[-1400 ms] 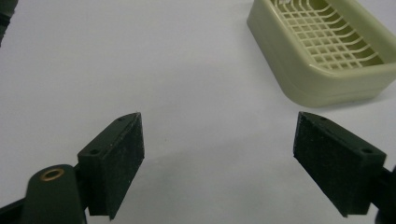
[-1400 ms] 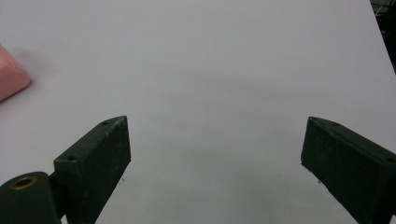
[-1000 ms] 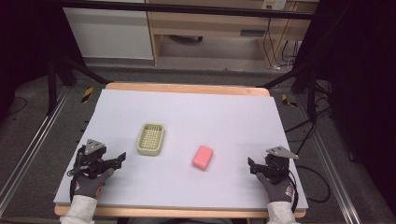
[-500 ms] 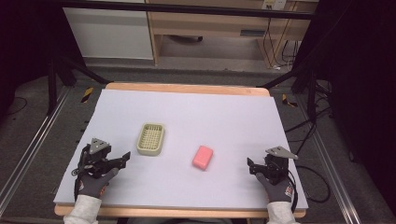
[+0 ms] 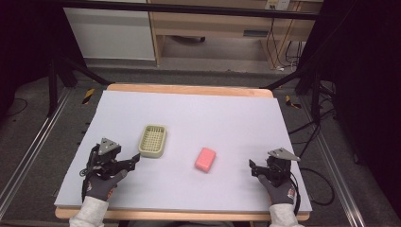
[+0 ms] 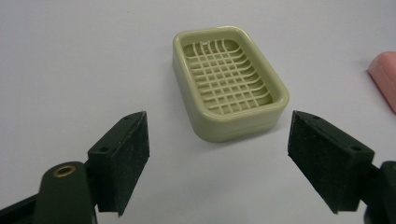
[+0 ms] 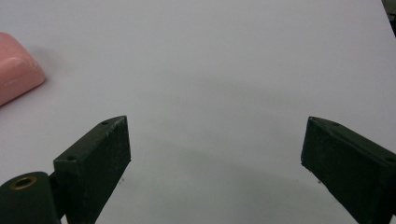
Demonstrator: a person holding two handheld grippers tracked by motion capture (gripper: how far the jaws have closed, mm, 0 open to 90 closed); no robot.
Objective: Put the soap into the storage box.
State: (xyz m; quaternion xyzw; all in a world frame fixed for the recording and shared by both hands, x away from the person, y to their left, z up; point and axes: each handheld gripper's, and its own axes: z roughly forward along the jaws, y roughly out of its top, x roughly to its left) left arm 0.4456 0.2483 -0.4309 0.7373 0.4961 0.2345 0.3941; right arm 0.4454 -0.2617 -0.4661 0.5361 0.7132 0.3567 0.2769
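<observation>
A pale green soap dish (image 5: 152,141) with a grid floor lies on the white table, left of centre. A pink soap bar (image 5: 205,159) lies flat to its right, apart from it. My left gripper (image 5: 135,161) is open just in front of and to the left of the dish. In the left gripper view the dish (image 6: 229,81) sits a little beyond the wide-open jaws of that gripper (image 6: 219,142), and the pink bar (image 6: 385,77) shows at the right edge. My right gripper (image 5: 252,167) is open near the table's front right, holding nothing. The right gripper view has this gripper (image 7: 215,144) over bare table, with the soap bar (image 7: 16,72) at far left.
The white table top (image 5: 227,123) has a wooden rim (image 5: 189,89) at the back. Shelves and a cabinet (image 5: 108,33) stand behind it. Cables (image 5: 314,177) trail on the floor at the right. Gloved hands hold both grippers.
My left gripper has moved forward and to the right, closer to the soap dish. The right gripper, the dish and the soap bar have stayed put.
</observation>
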